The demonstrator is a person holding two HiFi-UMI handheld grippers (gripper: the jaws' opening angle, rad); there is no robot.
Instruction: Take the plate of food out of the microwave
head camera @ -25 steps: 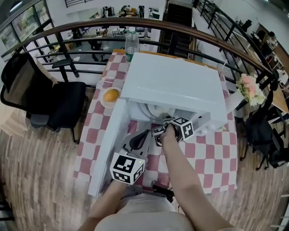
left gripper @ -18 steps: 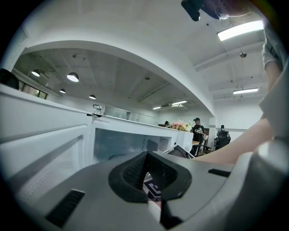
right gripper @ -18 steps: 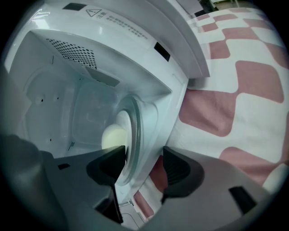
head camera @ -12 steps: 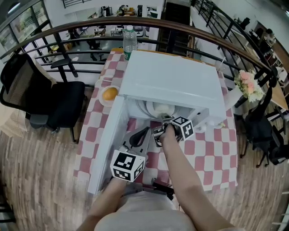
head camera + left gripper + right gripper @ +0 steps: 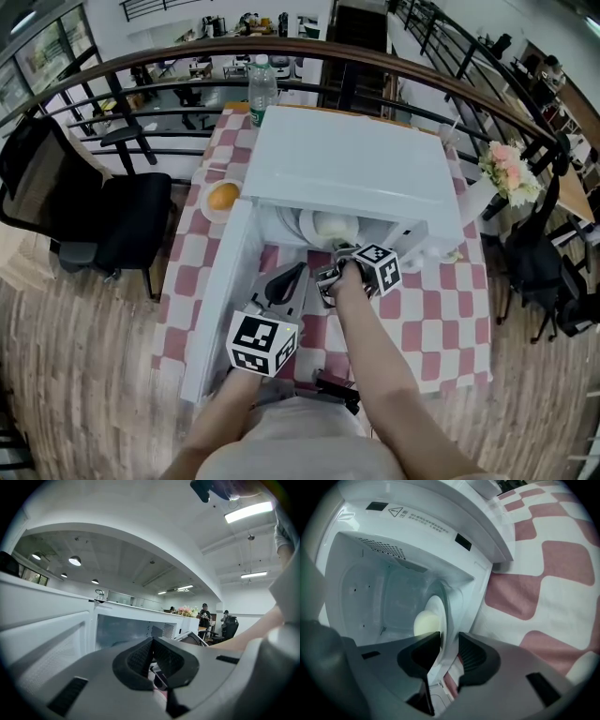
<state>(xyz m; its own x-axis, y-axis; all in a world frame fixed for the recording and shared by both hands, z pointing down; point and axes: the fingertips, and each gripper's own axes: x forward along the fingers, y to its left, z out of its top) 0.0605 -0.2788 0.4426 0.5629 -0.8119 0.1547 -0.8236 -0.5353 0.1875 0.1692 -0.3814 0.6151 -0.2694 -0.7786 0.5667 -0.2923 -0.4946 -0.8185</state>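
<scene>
The plate with pale food sits inside the open white microwave, at 12 o'clock from the right hand-held gripper. Its jaws have just been closing and now stand narrow with the plate's rim between them, a gap showing beside one pad. The left hand-held gripper, at 8 o'clock by the door, has its jaws together, empty. The bench is red-checked.
</scene>
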